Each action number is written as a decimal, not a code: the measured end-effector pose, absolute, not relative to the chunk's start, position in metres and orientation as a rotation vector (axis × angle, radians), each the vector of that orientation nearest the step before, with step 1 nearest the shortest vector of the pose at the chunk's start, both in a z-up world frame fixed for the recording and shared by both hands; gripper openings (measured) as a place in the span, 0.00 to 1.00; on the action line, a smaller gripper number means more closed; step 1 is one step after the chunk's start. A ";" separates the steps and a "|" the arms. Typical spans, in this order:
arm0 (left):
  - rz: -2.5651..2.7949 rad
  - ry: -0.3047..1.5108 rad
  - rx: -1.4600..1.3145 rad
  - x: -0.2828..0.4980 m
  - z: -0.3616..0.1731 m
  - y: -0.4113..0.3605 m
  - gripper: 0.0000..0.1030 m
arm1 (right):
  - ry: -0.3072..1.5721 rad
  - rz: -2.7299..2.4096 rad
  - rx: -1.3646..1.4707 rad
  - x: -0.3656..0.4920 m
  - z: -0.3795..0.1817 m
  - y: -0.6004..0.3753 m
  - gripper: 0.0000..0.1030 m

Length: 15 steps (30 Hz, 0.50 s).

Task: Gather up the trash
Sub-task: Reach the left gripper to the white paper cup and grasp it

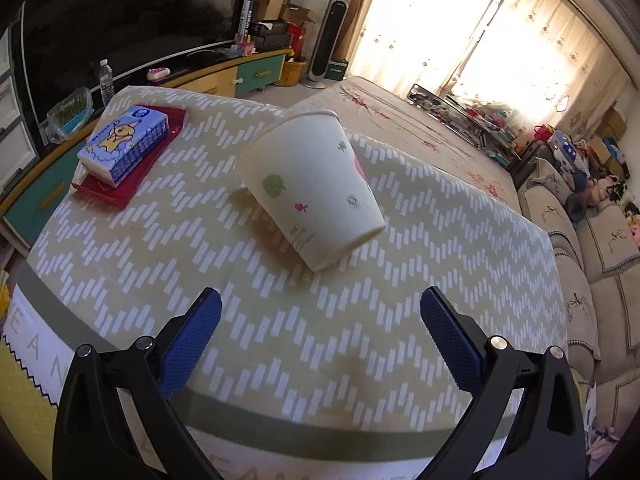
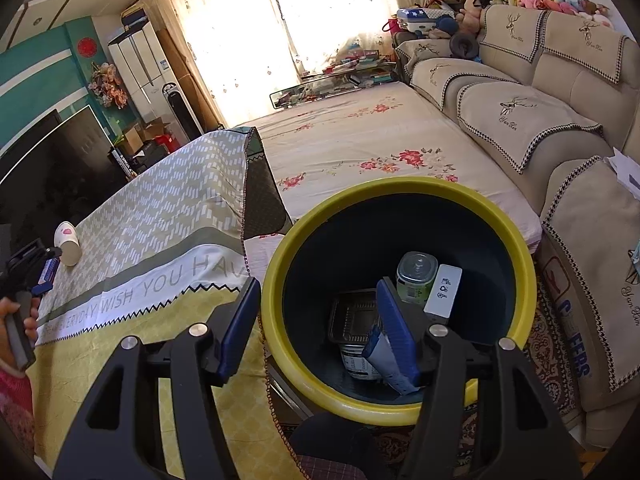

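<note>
A white paper cup (image 1: 312, 188) with small coloured prints lies on its side on the table's chevron cloth (image 1: 160, 260), base toward my left gripper (image 1: 320, 294). That gripper is open, just short of the cup, nothing between its blue pads. In the right wrist view the cup (image 2: 68, 242) and left gripper (image 2: 44, 270) show small at far left, with a hand (image 2: 16, 316) behind. My right gripper (image 2: 318, 286) hangs open and empty over the yellow-rimmed bin (image 2: 400, 188). Inside lie a black tray (image 2: 352, 316), a green-labelled jar (image 2: 414, 276), a white box (image 2: 442, 292) and a blue-white packet (image 2: 384, 356).
A blue tissue pack (image 1: 124, 144) rests on a red tray (image 1: 132, 176) at the table's far left, with a water bottle (image 1: 106, 80) beyond. The bin stands off the table's corner, with a flowered cover (image 2: 360, 140) behind it and a beige sofa (image 2: 520, 120) to its right.
</note>
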State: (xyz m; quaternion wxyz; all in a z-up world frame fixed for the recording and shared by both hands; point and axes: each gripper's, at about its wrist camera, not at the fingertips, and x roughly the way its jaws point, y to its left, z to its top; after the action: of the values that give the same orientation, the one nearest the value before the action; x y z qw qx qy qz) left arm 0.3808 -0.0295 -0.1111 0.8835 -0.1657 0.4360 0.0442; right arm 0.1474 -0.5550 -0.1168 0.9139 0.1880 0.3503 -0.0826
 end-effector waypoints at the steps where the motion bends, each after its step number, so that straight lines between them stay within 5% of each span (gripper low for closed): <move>1: 0.122 0.902 -0.338 0.388 -0.111 -0.029 0.95 | 0.720 -0.169 0.392 0.147 -0.117 -0.557 0.56; 15: 0.242 0.939 -0.373 0.455 -0.119 -0.018 0.95 | 0.740 -0.144 0.421 0.154 -0.128 -0.563 0.56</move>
State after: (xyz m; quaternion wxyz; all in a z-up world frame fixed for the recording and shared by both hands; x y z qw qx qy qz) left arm 0.4552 -0.0179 -0.1191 0.8679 -0.1783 0.4489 0.1158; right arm 0.1542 -0.5632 -0.1279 0.9083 0.2042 0.3585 -0.0696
